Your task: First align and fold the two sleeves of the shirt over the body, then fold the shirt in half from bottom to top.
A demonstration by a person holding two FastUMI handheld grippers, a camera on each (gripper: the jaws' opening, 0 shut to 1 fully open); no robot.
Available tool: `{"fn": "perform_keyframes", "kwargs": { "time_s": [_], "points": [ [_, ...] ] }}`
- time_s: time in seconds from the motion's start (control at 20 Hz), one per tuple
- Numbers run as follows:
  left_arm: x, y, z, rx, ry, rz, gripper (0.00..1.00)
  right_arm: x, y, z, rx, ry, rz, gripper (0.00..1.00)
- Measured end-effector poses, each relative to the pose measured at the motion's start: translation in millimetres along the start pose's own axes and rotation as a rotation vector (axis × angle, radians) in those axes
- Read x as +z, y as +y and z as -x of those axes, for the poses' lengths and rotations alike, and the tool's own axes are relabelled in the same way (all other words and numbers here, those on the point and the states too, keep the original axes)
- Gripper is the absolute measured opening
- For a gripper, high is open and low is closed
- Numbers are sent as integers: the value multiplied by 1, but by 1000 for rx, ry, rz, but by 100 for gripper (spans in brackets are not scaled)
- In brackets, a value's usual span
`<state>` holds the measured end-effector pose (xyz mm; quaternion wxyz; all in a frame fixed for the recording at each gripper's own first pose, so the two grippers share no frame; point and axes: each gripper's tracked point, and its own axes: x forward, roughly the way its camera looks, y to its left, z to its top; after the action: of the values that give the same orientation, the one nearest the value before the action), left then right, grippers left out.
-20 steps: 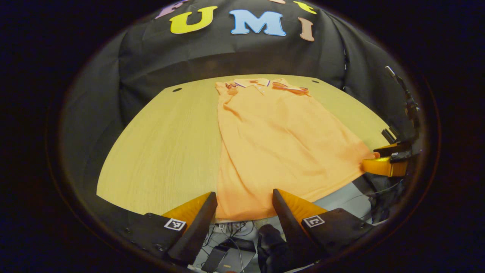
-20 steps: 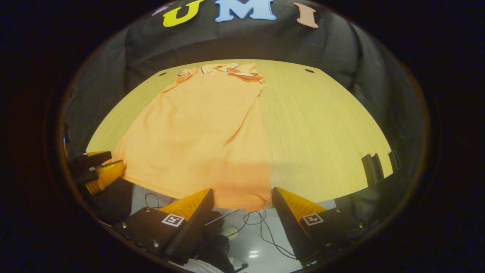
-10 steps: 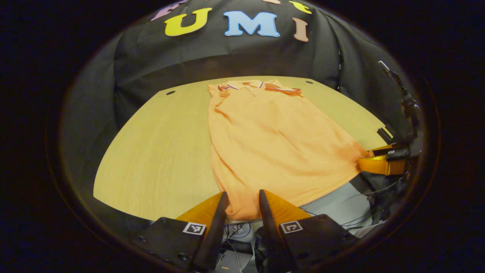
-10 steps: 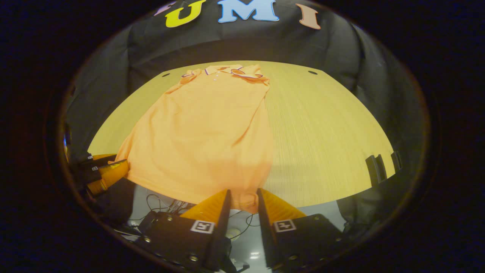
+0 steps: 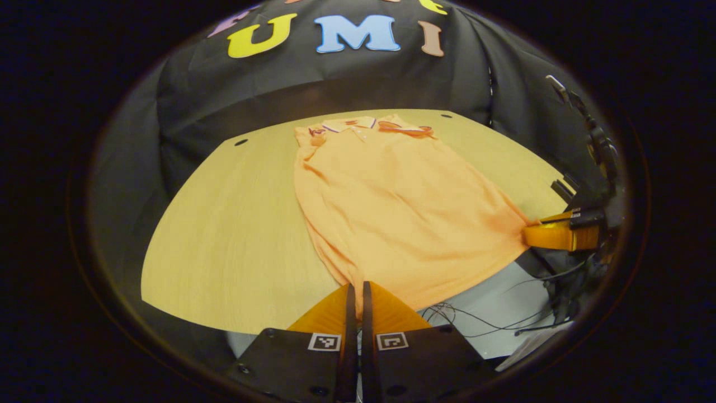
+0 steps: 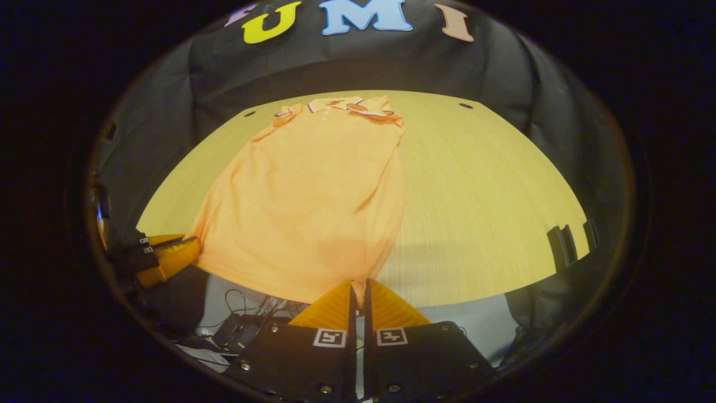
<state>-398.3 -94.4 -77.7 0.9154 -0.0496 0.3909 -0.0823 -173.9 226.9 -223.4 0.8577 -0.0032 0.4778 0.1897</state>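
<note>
Left gripper view shows the left gripper [image 5: 356,286] with its two fingers pressed together on the near hem corner of the orange shirt [image 5: 391,207], the cloth pinched thin between them. From that pinch the shirt runs away from the gripper across the wooden table [image 5: 235,224], its body lying mostly flat with shallow creases, the sleeves already folded in over it and the collar [image 5: 358,123] at the far end near the table's back edge. Off to the right of this gripper, at the shirt's other hem corner, the right gripper [image 5: 528,235] is seen side-on at the cloth. Below the table edge between them, loose cables [image 5: 475,319] trail over a pale floor. Right gripper view shows its own two fingers closed just as tightly on the hem corner directly ahead of them [image 6: 358,285], with the shirt [image 6: 313,196] spreading forward and to the left of the gripper toward the collar [image 6: 335,105]. Bare table [image 6: 481,212] lies to the right of the gripper. Far to the left, the left gripper [image 6: 193,246] meets the opposite hem corner.
</note>
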Motion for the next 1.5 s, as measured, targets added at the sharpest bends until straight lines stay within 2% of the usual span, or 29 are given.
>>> {"fn": "perform_keyframes", "kwargs": {
  "time_s": [0.3,0.65,1.15,1.5],
  "points": [
    [42,-1,15,34,-87,29,9,43,-8,18,14,-108,24,5],
    [124,7,14,69,-214,15,9,109,-13,24,19,-218,48,5],
    [222,51,-31,90,-280,102,9,220,-8,-1,18,-306,44,5],
    [280,75,-88,64,-296,86,9,288,-12,-40,-19,-328,64,5]
  ]
}}
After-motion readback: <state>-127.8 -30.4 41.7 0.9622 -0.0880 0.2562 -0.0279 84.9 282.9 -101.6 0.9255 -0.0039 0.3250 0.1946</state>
